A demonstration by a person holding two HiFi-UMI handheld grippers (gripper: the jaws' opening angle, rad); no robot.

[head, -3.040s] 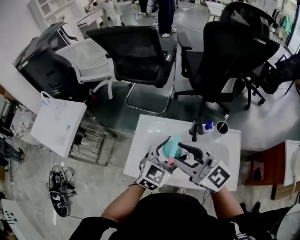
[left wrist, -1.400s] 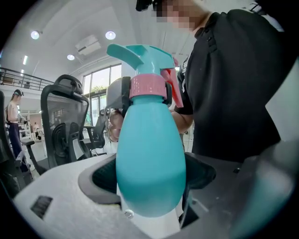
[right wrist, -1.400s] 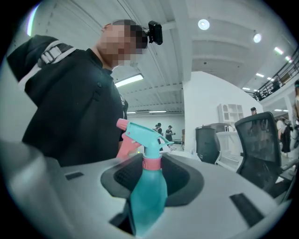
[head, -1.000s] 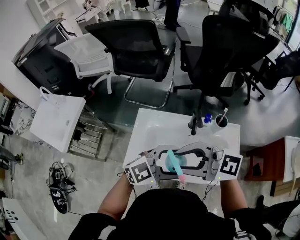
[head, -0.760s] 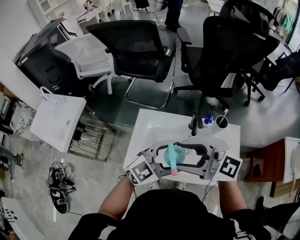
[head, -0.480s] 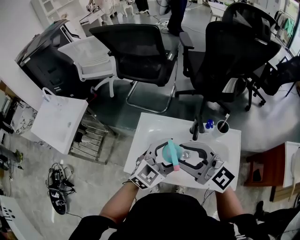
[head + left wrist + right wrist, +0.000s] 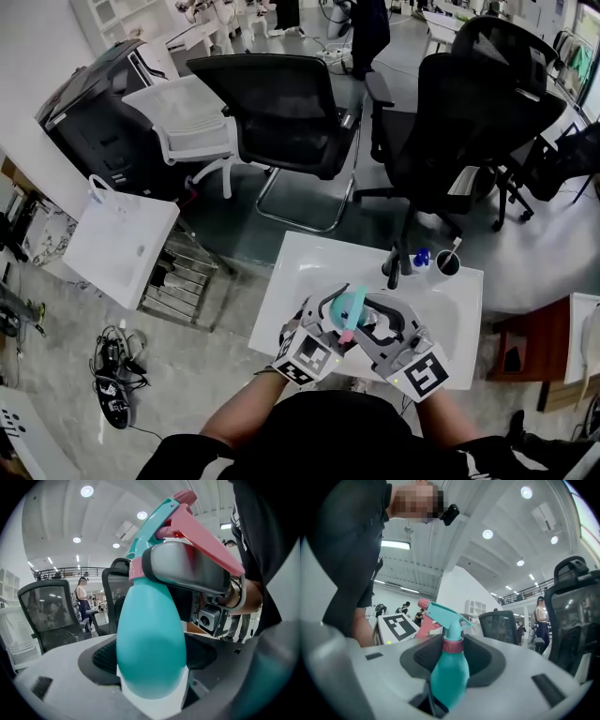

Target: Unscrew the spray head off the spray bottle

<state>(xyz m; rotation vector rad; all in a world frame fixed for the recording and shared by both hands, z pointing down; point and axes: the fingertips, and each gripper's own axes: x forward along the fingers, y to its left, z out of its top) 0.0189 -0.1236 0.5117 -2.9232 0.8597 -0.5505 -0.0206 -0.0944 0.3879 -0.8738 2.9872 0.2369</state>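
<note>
spray bottle clamped in left gripper
right gripper closing on spray head (loose bite could skid, not turn it)

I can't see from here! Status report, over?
Left claw clamped on bottle. Right claw closing round head, still on. Nothing in the way.

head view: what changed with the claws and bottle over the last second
Left claw and right claw swung from spread wide into a V, markers close together. Right claw is closing round the head. Left claw still holds the bottle over the table.
</note>
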